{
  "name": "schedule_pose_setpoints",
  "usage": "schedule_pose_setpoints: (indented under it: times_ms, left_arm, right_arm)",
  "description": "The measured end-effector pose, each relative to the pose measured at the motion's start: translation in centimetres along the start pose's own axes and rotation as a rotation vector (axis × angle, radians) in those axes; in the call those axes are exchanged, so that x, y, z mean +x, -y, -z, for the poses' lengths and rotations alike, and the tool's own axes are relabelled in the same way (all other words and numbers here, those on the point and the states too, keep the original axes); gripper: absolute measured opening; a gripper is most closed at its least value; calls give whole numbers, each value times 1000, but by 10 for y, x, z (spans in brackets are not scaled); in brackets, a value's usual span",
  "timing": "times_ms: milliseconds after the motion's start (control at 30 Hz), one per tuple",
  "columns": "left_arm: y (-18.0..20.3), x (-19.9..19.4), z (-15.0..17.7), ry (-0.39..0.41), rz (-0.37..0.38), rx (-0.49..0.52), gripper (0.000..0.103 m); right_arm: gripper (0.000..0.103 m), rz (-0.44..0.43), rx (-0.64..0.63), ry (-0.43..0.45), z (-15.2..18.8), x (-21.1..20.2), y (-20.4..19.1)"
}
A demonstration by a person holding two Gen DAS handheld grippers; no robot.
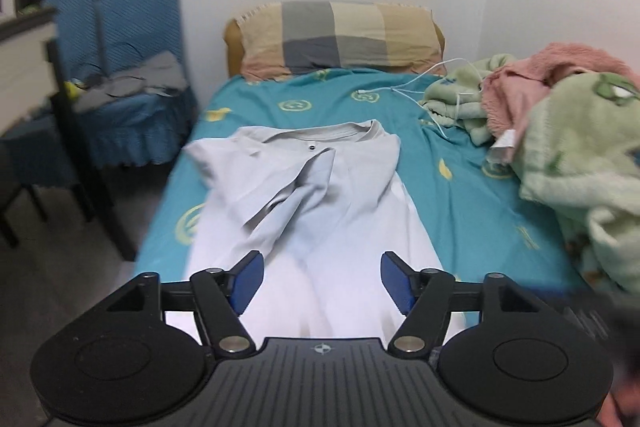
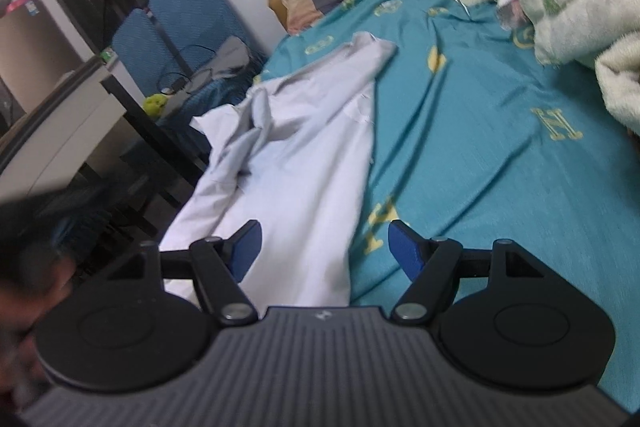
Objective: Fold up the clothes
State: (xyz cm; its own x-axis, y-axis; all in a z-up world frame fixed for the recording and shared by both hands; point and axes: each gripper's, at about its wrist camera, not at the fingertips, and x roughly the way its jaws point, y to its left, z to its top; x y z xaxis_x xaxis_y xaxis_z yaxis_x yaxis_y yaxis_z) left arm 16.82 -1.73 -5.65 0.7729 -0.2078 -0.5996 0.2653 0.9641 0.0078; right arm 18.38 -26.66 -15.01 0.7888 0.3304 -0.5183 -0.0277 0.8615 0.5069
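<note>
A pale grey shirt (image 1: 320, 195) lies lengthwise on the teal bed sheet (image 1: 472, 187), collar toward the pillow, with both sides folded inward and a sleeve lying diagonally across its middle. My left gripper (image 1: 322, 281) is open and empty, hovering over the shirt's lower part. In the right wrist view the shirt (image 2: 304, 155) runs along the bed's left side. My right gripper (image 2: 324, 249) is open and empty above the shirt's right lower edge, one finger over cloth, the other over the teal sheet (image 2: 500, 167).
A checked pillow (image 1: 336, 39) lies at the head of the bed. A heap of green and pink blankets (image 1: 560, 131) fills the right side, with a white cable (image 1: 420, 87) beside it. A blue covered chair (image 1: 124, 67) and a dark table (image 1: 60, 75) stand left of the bed.
</note>
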Motion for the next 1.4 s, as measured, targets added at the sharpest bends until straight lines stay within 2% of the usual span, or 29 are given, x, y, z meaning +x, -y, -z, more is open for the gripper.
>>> schedule_pose_setpoints:
  times_ms: [33, 133, 267, 400, 500, 600, 733, 800, 1000, 1033, 1100, 1167, 1200, 1300, 1400]
  left_arm:
    - [0, -19, 6, 17, 4, -10, 76]
    - [-4, -59, 20, 49, 48, -50, 78]
    - [-9, -80, 23, 45, 49, -53, 78]
    - [-22, -100, 19, 106, 64, -69, 79]
    - [-37, -109, 22, 145, 74, -76, 80]
    - [-60, -111, 28, 166, 100, -134, 80]
    - [-96, -104, 37, 183, 108, -225, 80]
    - [-110, -96, 41, 180, 93, -250, 80]
    - [-135, -76, 48, 133, 123, -322, 80]
    - [-135, -75, 49, 129, 121, -320, 80]
    - [-136, -73, 51, 119, 118, -316, 80]
    - [-135, -74, 52, 112, 115, -319, 80]
    - [-135, -75, 53, 106, 112, -322, 80]
    - [-132, -75, 55, 87, 104, -330, 80]
    - [-126, -78, 56, 86, 98, -323, 80]
  right_arm:
    - [72, -9, -13, 13, 1, -3, -2]
    - [72, -37, -59, 52, 2, -13, -11]
    - [72, -57, -125, 91, 6, -27, -26]
    - [70, -85, -193, 108, 7, -39, -50]
    - [69, -94, -284, 100, 2, -28, -77]
    - [67, -86, -376, 76, -4, 4, -109]
    - [66, -87, -472, 35, -13, 73, -147]
    - [60, -50, -527, 12, -16, 113, -164]
    - [57, 81, -648, -64, -15, 209, -183]
    - [55, 115, -689, -80, -12, 221, -184]
    - [25, 186, -750, -113, -8, 239, -183]
    - [12, 201, -767, -95, -10, 240, -183]
    - [8, 198, -754, -69, -14, 236, -183]
    - [5, 183, -692, 21, -34, 221, -184]
    - [5, 143, -552, 114, -71, 208, -175]
